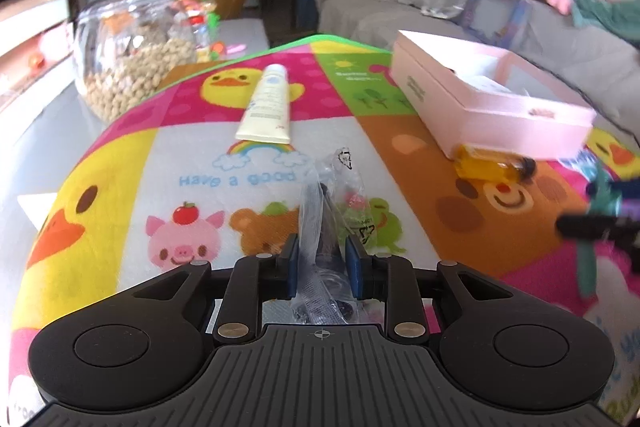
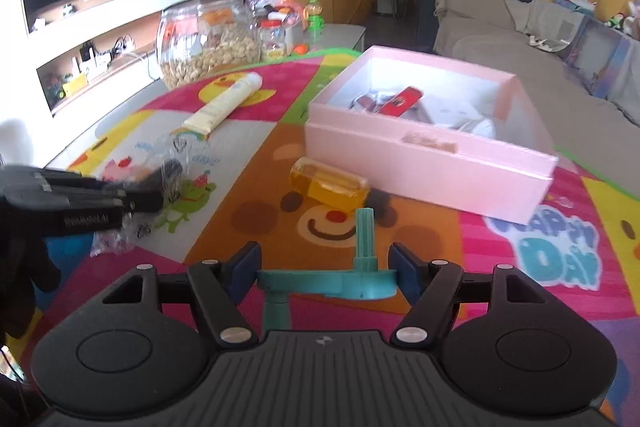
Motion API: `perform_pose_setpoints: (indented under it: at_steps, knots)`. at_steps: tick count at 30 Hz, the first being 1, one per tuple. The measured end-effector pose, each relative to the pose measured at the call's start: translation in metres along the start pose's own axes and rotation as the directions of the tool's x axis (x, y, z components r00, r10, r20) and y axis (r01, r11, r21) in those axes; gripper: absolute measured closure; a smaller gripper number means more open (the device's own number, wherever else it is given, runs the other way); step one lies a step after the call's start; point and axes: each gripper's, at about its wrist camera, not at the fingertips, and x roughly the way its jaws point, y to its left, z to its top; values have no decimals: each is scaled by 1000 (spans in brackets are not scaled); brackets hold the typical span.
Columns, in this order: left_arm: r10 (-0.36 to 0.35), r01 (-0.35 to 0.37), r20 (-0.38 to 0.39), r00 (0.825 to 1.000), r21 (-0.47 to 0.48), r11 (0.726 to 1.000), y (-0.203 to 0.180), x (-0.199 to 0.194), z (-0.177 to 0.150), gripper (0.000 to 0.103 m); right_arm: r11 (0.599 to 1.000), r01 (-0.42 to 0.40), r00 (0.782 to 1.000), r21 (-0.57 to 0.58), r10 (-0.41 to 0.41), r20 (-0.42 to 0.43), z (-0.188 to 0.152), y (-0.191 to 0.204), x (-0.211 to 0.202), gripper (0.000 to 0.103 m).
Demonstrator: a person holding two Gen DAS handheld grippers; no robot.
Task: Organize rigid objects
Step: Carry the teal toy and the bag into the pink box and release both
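Observation:
My left gripper (image 1: 322, 259) is shut on a clear plastic packet (image 1: 334, 203) with a dark item inside, held just above the cartoon mat (image 1: 180, 147). My right gripper (image 2: 326, 267) is shut on a teal plastic tool (image 2: 352, 279), its stem pointing toward the pink box. The open pink box (image 2: 424, 155) holds a red item (image 2: 400, 101) and white pieces; it also shows in the left wrist view (image 1: 492, 107). A yellow liquid bottle (image 2: 330, 187) lies in front of the box, also in the left view (image 1: 492, 167). A cream tube (image 1: 266, 103) lies on the mat, also in the right view (image 2: 224, 101).
A glass jar of nuts (image 1: 132, 59) stands at the mat's far left, with small toys and bottles (image 2: 288, 23) behind it. A grey sofa (image 2: 520, 39) lies beyond the box. The left gripper (image 2: 80, 203) shows at the left of the right wrist view.

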Motion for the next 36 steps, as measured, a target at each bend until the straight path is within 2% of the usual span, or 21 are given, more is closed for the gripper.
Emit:
perform_pose_setpoints:
  at_steps: [5, 8, 12, 17, 19, 21, 23, 25, 27, 29, 31, 33, 35, 36]
  knots:
    - [-157, 159, -24, 987, 91, 983, -25, -24, 3, 78, 997, 72, 991, 20, -73, 114, 9, -20, -48, 33]
    - [-226, 221, 26, 974, 139, 965, -43, -42, 23, 78, 992, 119, 974, 43, -125, 187, 11, -31, -71, 33]
    - [-282, 257, 121, 952, 190, 948, -61, -57, 79, 78, 988, 130, 957, 87, -147, 249, 11, -46, -92, 33]
    - [-353, 318, 243, 904, 172, 932, -89, -44, 168, 78, 985, 145, 946, 93, -166, 280, 11, -54, -99, 33]
    - [-360, 335, 243, 901, 139, 932, -96, -28, 195, 78, 984, 147, 947, 100, -169, 274, 10, -56, -97, 33]
    - [-359, 337, 276, 892, 125, 933, -100, -20, 205, 78, 982, 160, 947, 103, -182, 264, 9, -58, -95, 33]
    - [-345, 330, 300, 889, 102, 938, -98, -17, 202, 78, 978, 176, 946, 109, -198, 255, 7, -61, -93, 33]
    - [-330, 326, 277, 902, 64, 943, -90, -15, 191, 78, 976, 182, 948, 124, -207, 241, 7, -64, -90, 33]
    - [-319, 320, 223, 921, 32, 947, -76, -14, 171, 78, 974, 179, 952, 138, -207, 225, 8, -67, -85, 33]
    - [-286, 291, 151, 946, -9, 957, -62, -12, 144, 78, 974, 174, 955, 144, -202, 215, 12, -69, -82, 33]
    - [-258, 263, 71, 963, -74, 962, -48, -6, 116, 78, 976, 162, 955, 145, -192, 227, 25, -71, -78, 33]
    - [-272, 268, -5, 962, -159, 950, -33, 3, 90, 78, 978, 136, 949, 156, -174, 263, 49, -76, -77, 33]
    - [-302, 285, -45, 952, -222, 932, -17, 10, 66, 78, 978, 102, 942, 182, -154, 298, 84, -86, -74, 33]
    - [-299, 279, -54, 953, -231, 932, -12, 12, 57, 78, 975, 90, 937, 203, -152, 313, 102, -91, -71, 33]
